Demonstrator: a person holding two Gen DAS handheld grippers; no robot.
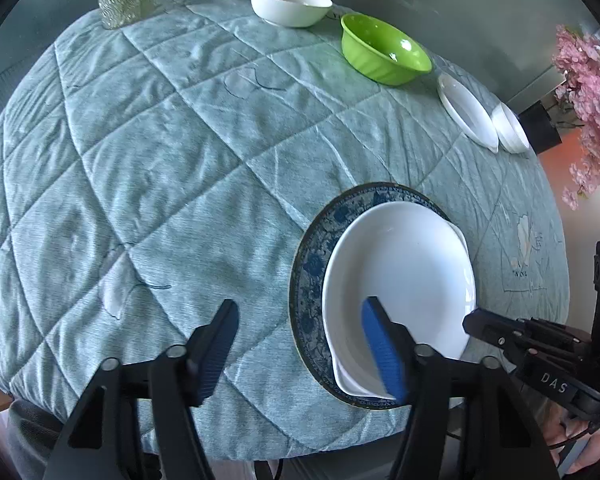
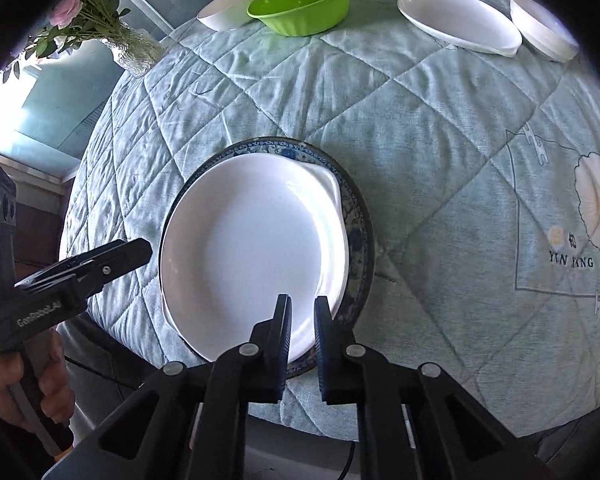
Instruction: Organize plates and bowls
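Note:
A white plate (image 1: 404, 276) lies on top of another white plate, stacked on a blue patterned plate (image 1: 312, 264) near the table's front edge. The stack shows in the right wrist view too (image 2: 256, 248). My left gripper (image 1: 300, 320) is open, its right finger over the white plate's near rim. My right gripper (image 2: 302, 316) has its jaws a narrow gap apart around the white plate's near rim (image 2: 300, 344). At the far side stand a white bowl (image 1: 290, 2), a green bowl (image 1: 384, 50), a white plate (image 1: 466, 110) and a small white bowl (image 1: 510, 128).
A quilted pale-blue cloth (image 1: 160, 160) covers the round table. A glass vase with flowers (image 2: 134, 50) stands at the far left edge. Pink blossoms (image 1: 588, 100) hang beyond the right edge.

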